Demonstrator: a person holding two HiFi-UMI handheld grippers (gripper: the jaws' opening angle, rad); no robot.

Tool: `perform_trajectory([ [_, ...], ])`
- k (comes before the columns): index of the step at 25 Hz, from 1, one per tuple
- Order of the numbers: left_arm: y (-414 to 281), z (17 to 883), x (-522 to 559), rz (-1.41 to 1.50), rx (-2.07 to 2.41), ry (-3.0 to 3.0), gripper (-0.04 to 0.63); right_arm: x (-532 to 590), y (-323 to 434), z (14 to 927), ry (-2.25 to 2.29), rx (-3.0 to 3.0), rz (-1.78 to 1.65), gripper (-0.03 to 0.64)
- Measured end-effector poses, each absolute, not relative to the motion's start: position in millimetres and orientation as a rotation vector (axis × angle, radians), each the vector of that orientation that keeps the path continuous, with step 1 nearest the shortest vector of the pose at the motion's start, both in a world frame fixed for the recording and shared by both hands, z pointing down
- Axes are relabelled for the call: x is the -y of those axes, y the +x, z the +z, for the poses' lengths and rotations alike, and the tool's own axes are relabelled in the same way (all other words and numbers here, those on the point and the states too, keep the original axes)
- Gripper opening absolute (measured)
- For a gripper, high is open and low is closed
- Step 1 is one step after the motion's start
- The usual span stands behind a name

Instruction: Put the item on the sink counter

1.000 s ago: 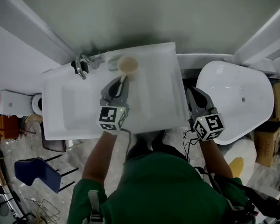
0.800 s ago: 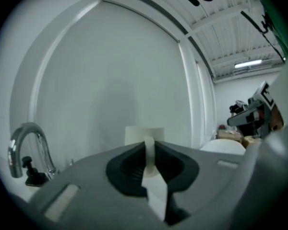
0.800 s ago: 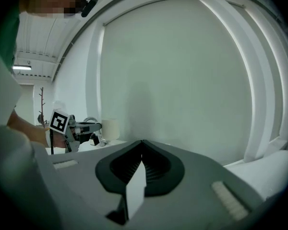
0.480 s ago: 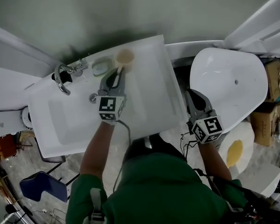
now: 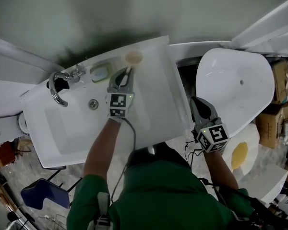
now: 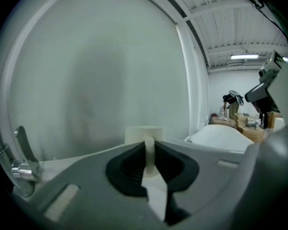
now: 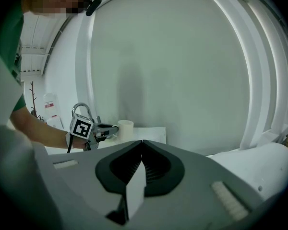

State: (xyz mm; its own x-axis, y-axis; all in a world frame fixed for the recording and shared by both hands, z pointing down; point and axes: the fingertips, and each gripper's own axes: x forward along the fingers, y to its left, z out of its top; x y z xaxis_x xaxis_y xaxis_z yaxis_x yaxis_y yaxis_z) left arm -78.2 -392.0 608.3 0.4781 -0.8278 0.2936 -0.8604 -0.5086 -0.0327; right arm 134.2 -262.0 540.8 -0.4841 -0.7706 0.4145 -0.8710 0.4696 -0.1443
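Note:
A cream cup (image 5: 133, 57) stands upright at the back ledge of the white sink (image 5: 149, 109), to the right of the soap dish. My left gripper (image 5: 126, 73) reaches over the basin and is shut on the cup's thin handle. In the left gripper view the handle (image 6: 149, 153) is pinched between the jaws, with the cup (image 6: 144, 133) just beyond. My right gripper (image 5: 201, 104) hangs beside the sink's right edge, shut with nothing in it (image 7: 141, 145). From there the cup (image 7: 125, 128) and left gripper (image 7: 105, 128) show on the counter.
A chrome faucet (image 5: 55, 92) and a soap dish (image 5: 101, 72) sit on the back left of the sink, the drain (image 5: 93, 104) in the basin. A white toilet-like fixture (image 5: 235, 90) stands to the right, cardboard boxes (image 5: 283, 85) beyond it. A blue chair (image 5: 43, 195) is at lower left.
My left gripper has carried the cup along the back ledge, farther right of the faucet and past the soap dish. The right gripper has stayed by the sink's right edge.

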Motion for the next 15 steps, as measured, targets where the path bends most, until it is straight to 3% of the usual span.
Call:
perform_trajectory([
  [15, -76.8, 650.5, 409.7, 0.499, 1.504, 2.57, 0.037, 271.5, 120.9, 547.8, 1.392, 2.435, 0.496, 0.002],
])
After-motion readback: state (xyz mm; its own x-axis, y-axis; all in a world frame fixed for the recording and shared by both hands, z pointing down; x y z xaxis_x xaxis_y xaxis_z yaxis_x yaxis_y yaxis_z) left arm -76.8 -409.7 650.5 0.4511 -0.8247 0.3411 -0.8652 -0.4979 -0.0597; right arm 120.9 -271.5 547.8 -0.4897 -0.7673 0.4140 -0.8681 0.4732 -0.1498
